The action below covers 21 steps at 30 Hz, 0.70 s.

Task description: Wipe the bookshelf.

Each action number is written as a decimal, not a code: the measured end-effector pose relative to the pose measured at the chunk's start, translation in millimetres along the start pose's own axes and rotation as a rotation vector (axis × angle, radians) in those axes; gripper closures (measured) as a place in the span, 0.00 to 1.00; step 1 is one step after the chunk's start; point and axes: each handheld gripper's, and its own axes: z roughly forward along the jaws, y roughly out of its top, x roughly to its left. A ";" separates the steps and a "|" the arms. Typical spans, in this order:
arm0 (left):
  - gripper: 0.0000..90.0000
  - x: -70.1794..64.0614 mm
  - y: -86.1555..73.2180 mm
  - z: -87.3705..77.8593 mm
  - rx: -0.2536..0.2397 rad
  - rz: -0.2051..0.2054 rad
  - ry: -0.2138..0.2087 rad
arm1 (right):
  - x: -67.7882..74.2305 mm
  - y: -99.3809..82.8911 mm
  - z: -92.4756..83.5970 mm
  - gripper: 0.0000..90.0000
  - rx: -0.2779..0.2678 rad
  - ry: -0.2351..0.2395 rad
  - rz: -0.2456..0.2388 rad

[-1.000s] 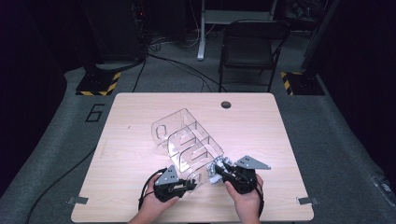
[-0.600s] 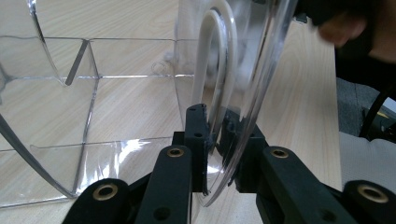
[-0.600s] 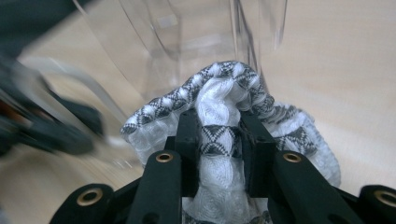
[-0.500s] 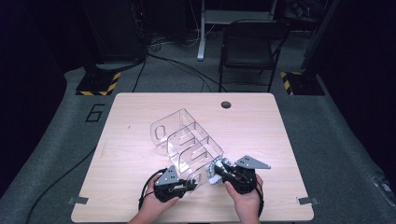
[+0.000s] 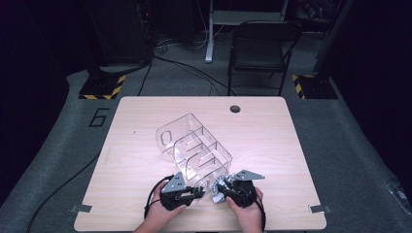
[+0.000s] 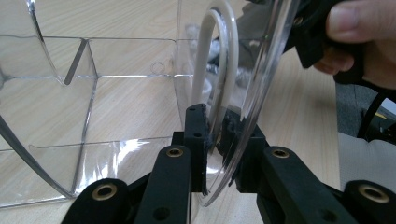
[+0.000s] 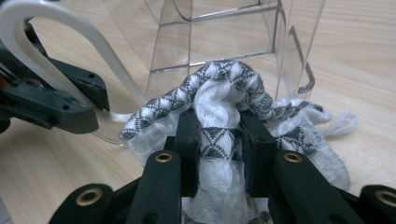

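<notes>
Jaws of my left gripper [image 6: 212,140] are clamped on the near end wall of the clear acrylic organizer [image 5: 194,148], which lies on its side on the wooden table [image 5: 272,131], compartments open toward me. Jaws of my right gripper [image 7: 219,140] pinch a bunched black-and-white patterned cloth [image 7: 224,100], positioned just beside the organizer's near opening.
</notes>
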 end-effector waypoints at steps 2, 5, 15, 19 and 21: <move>0.87 0.5 -0.1 -0.7 0.002 -0.012 -0.011 | 0.4 9.1 -9.7 0.80 -0.037 0.014 0.017; 0.87 0.4 0.0 -0.7 0.005 -0.006 -0.010 | 5.1 24.4 -31.7 0.80 -0.140 0.044 0.025; 0.87 -0.1 -0.5 -0.6 0.000 -0.015 -0.008 | 13.1 12.4 -15.9 0.79 -0.082 0.009 -0.045; 0.87 -0.2 -0.5 -0.5 0.001 -0.012 -0.009 | 2.9 -4.3 3.4 0.79 -0.001 0.001 -0.019; 0.87 -0.3 -0.6 -0.4 -0.002 -0.013 -0.005 | 3.5 -2.5 2.3 0.79 0.011 0.001 -0.012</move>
